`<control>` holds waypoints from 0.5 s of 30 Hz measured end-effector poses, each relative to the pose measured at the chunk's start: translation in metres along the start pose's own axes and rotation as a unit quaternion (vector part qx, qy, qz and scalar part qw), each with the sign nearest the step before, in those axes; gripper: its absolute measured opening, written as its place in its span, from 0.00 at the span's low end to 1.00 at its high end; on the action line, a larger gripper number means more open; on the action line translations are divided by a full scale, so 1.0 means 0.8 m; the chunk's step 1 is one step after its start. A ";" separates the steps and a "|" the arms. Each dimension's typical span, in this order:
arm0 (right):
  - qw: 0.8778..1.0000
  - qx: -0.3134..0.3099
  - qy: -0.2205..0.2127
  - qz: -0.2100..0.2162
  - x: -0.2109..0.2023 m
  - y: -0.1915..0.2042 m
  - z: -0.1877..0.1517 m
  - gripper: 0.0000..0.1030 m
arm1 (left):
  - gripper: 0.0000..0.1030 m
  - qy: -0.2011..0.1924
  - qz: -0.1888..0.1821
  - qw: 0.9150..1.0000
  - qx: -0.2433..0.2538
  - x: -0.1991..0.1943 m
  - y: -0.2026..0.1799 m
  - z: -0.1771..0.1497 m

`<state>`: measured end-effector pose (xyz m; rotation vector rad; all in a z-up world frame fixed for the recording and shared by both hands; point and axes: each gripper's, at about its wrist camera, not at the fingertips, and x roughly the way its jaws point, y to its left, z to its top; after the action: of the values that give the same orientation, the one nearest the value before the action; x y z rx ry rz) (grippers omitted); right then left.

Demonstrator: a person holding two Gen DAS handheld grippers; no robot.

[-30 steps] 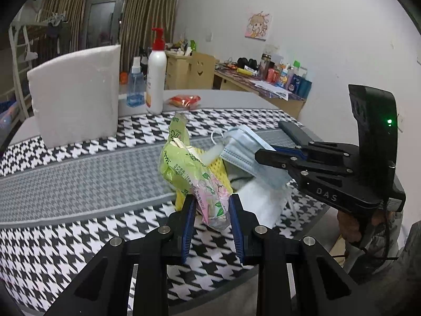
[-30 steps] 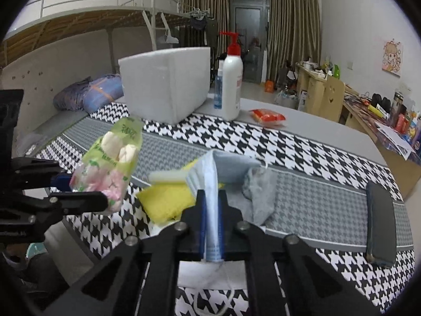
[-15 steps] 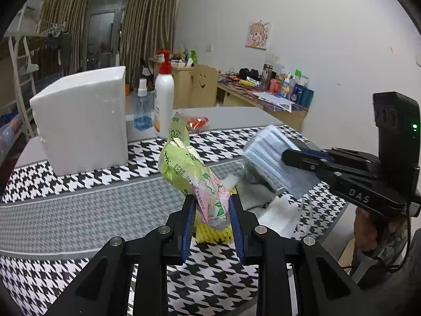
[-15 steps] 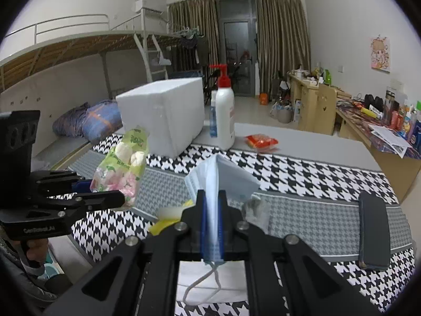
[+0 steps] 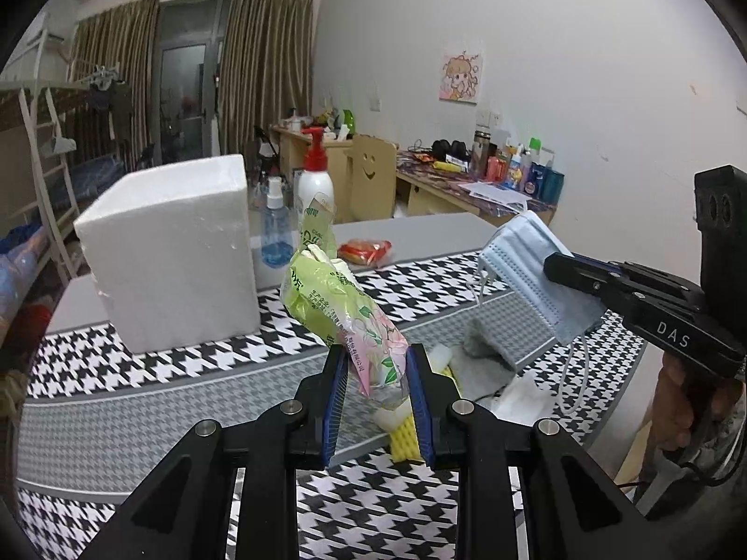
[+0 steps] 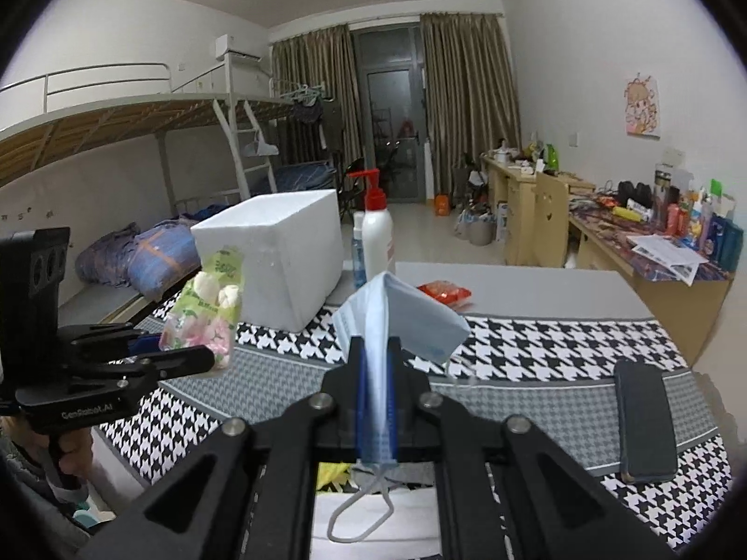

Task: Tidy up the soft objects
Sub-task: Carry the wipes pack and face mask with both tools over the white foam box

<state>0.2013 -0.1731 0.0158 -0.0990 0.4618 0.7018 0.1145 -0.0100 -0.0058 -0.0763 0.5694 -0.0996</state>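
Left wrist view shows both things now lifted higher off the bench [image 5: 140, 401]: left hand-held gripper [image 5: 376, 401] squeezes the candy bag [image 5: 341, 298], right hand-held gripper [image 5: 567, 275] pinches the face mask [image 5: 527, 261], ready for sorting.

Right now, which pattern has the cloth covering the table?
Black-and-white houndstooth tablecloth with grey bands, clearest in the right wrist view.
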 end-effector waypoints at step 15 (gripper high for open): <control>1.000 -0.004 -0.024 -0.003 0.000 0.031 0.014 0.10 | 0.27 -0.021 0.008 1.000 0.010 -0.019 0.032 0.007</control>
<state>0.1894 -0.1517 0.0279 -0.0906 0.4116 0.6995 0.1069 0.0173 0.0043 -0.0536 0.5262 -0.0873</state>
